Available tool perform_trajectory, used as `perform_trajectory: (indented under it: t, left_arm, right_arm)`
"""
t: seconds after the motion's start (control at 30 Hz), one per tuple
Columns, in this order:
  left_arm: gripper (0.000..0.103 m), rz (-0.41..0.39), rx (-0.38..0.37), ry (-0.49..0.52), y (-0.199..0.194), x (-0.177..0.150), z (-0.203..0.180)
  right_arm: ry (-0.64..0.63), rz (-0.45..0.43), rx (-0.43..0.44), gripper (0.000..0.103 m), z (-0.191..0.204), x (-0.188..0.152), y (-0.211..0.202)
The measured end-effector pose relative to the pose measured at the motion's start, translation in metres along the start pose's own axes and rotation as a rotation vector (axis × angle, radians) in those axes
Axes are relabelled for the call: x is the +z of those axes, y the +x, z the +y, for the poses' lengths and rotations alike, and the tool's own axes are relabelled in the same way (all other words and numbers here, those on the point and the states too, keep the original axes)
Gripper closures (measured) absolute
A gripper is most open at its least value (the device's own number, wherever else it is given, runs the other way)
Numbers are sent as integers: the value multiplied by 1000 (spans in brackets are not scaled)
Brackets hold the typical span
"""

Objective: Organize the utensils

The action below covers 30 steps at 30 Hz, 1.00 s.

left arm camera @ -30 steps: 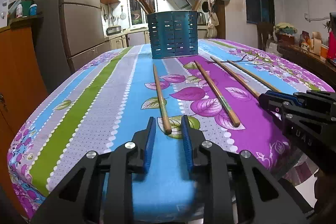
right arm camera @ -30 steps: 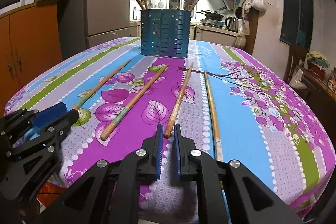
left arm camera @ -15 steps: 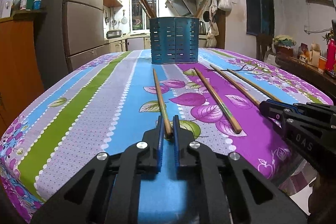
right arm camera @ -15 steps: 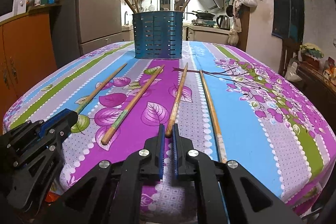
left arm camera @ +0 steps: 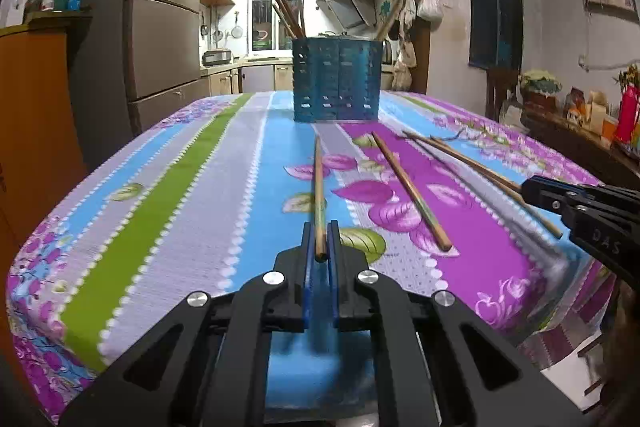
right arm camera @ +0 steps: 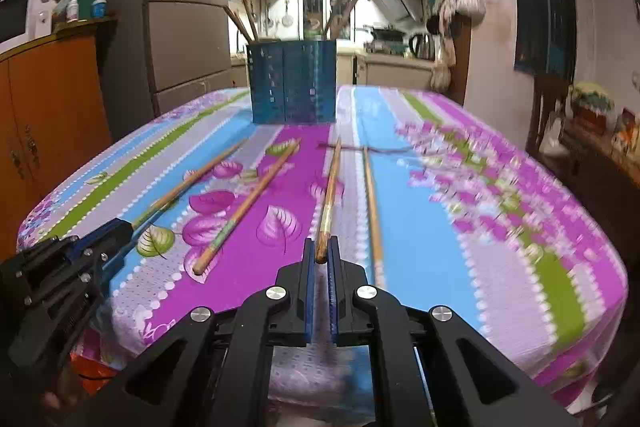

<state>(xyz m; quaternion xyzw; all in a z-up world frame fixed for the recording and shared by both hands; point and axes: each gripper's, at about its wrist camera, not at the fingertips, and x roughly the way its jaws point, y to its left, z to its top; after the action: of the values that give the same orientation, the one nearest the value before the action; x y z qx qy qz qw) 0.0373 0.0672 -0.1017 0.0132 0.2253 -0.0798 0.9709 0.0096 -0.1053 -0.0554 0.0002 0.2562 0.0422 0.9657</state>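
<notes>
Four long wooden chopsticks point from the table's (left arm camera: 168, 195) near edge toward the blue slotted utensil holder (left arm camera: 337, 79) at its far edge, where more chopsticks already lean.

The left gripper (left arm camera: 320, 251) is clamped on the near end of the leftmost chopstick (left arm camera: 319, 183), a plain tan stick with a greenish painted band close to the pads. The right gripper (right arm camera: 321, 254) pinches the near end of a darker, reddish-brown chopstick (right arm camera: 330, 191); whether that end is off the cloth is hard to tell through the blur.

One unheld chopstick (right arm camera: 240, 211), pale with a green patterned band, lies between the two held ones. The other unheld chopstick (right arm camera: 373, 207), thin and plain, lies just beside the right-hand one.
</notes>
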Motion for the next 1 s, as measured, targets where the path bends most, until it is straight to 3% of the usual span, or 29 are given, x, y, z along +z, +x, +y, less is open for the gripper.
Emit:
perform_trajectory:
  t: [0.17,0.5,0.77,1.0]
  left_arm:
    - [98,-49,0,-3,-23,12,2]
    - [98,-130,-16,7,-64,39,-1]
    - [98,-140,-73,-37,-79,85,7]
    - [98,-130,-95,-4,-73,121,3]
  right_arm:
    - [-69,-76,4,96,3,11,-29]
    - [-89,-147,50,96,-5,38,-66]
    - [-115,-205,120,96,-8,80,-86]
    - [-121,-193,208,96,-10,117,-83]
